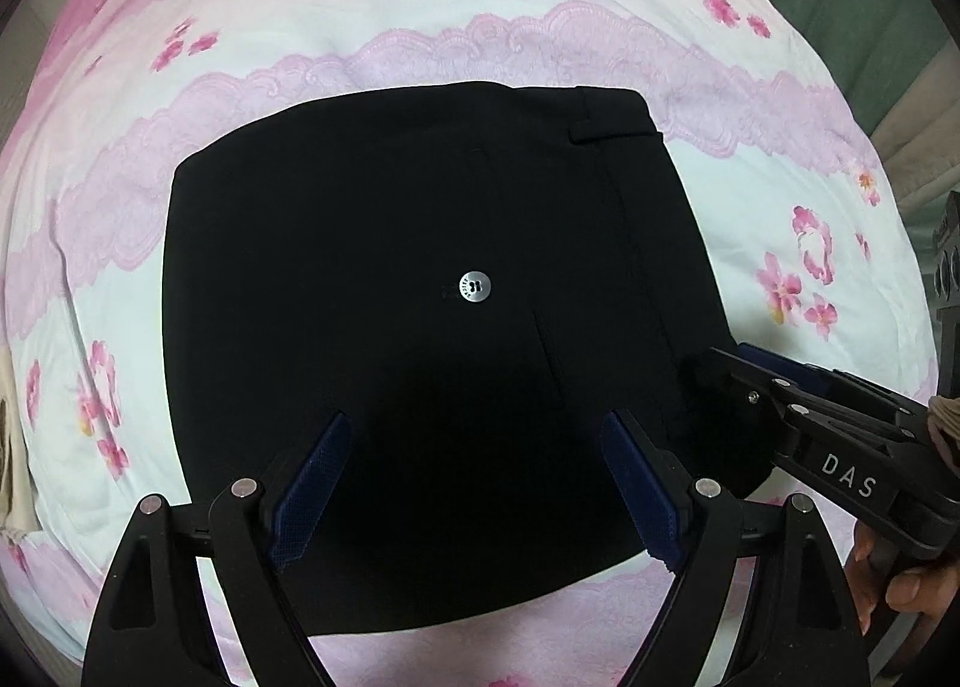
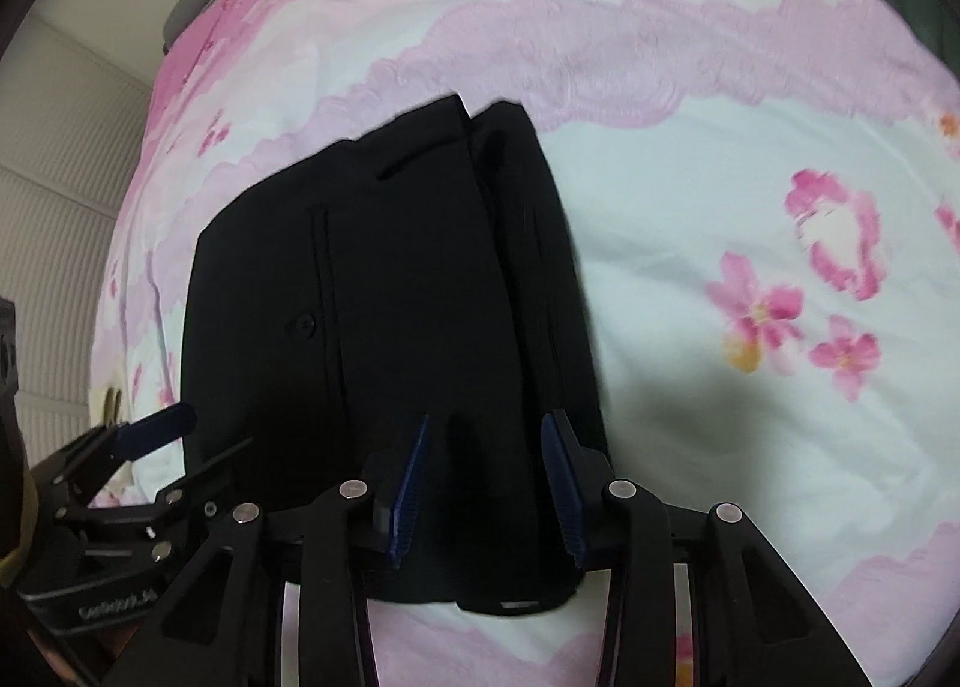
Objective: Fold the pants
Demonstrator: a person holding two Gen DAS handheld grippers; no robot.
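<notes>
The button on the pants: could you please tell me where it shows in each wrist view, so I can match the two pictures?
Left wrist view: the button shines silver near the picture's centre, in the middle of the folded pants.
Right wrist view: the button looks dark, left of centre, beside a vertical seam on the pants.
Shared landmark: the belt loop near the pants' far edge.

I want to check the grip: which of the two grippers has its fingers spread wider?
The left gripper: its fingers stand far apart over the black pants; the right gripper is narrower.
</notes>
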